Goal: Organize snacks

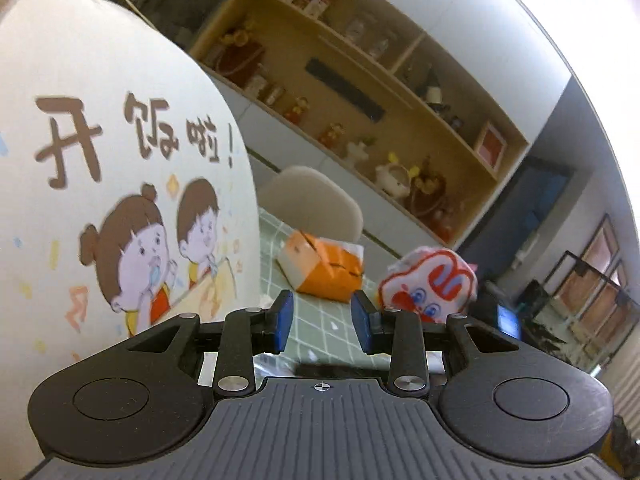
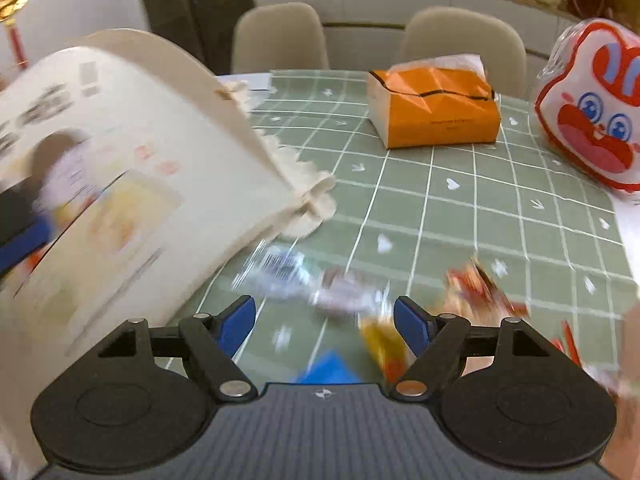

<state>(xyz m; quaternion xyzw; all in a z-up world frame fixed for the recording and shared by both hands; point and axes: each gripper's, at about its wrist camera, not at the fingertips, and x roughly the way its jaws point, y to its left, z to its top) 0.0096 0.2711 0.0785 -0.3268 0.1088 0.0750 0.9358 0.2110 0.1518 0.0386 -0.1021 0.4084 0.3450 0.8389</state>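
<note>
A cream fabric bag (image 1: 120, 200) printed with two cartoon children fills the left of the left wrist view. My left gripper (image 1: 323, 322) sits just right of it, jaws narrowly apart, with only the tablecloth showing between the pads. In the right wrist view the same bag (image 2: 120, 184) hangs tilted at the left, and a blue pad (image 2: 24, 240) shows against it. My right gripper (image 2: 326, 324) is open over several blurred snack packets: a clear one with a barcode (image 2: 280, 272), a pale purple one (image 2: 348, 292), a yellow one (image 2: 384, 344) and a red one (image 2: 476, 288).
The table wears a green checked cloth (image 2: 440, 208). An orange tissue box (image 2: 436, 112) stands at the back and a red-and-white rabbit-face bag (image 2: 592, 120) at the right. Two beige chairs (image 2: 280, 36) stand behind the table, and a wooden shelf (image 1: 360, 92) lines the wall.
</note>
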